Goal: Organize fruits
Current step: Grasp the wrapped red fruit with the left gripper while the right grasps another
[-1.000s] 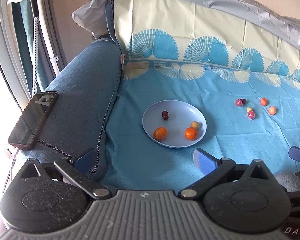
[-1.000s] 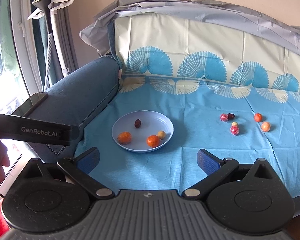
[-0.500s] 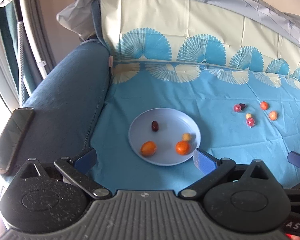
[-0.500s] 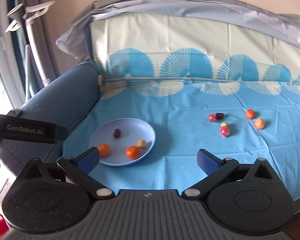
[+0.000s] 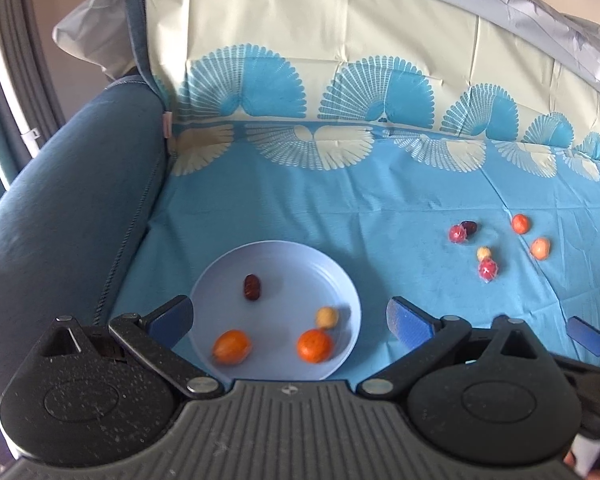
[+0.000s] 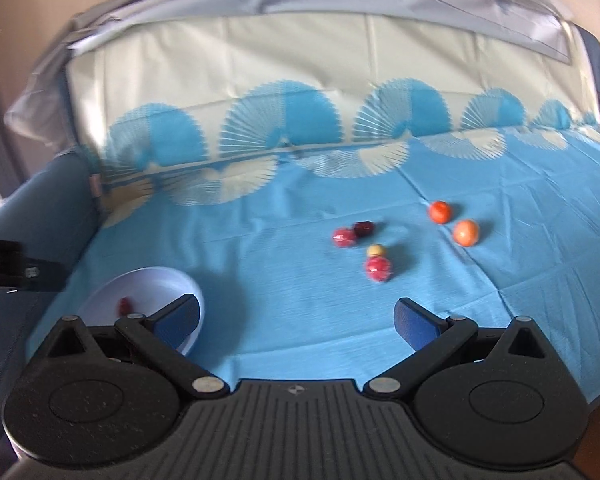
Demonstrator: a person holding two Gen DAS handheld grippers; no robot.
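- The loose fruits lie on the blue cloth [image 6: 300, 320] over a sofa seat: two orange ones [image 6: 440, 211] [image 6: 466, 233] at about 1 o'clock from the right claw [image 6: 296, 316], and a tighter cluster at 12 o'clock of a red wrapped fruit [image 6: 343, 237] touching a dark one [image 6: 363, 228], with a small yellow one [image 6: 376, 250] touching a second red wrapped fruit [image 6: 378, 267].
- The plate [image 5: 300, 256] sits at 12 o'clock from the left claw [image 5: 288, 316]; it holds a dark date-like fruit [image 5: 252, 287], a small yellow fruit [image 5: 326, 317] and two orange fruits [image 5: 231, 347] [image 5: 315, 345].
- Judging by size, every piece is light, round and ready to roll on the cloth. The orange ones look firm-skinned and smooth, so somewhat slippery; the red ones seem film-wrapped and slicker still.
- Best hold, I judge: across the widest middle, pads on opposite sides, with a gentle squeeze to avoid bruising. In the cluster, touching neighbours may get nudged; the separate orange pair looks easier.
- Right claw: spread wide, holding nothing, touching nothing.
- Left claw: equally wide, empty, above the plate's near rim as seen.
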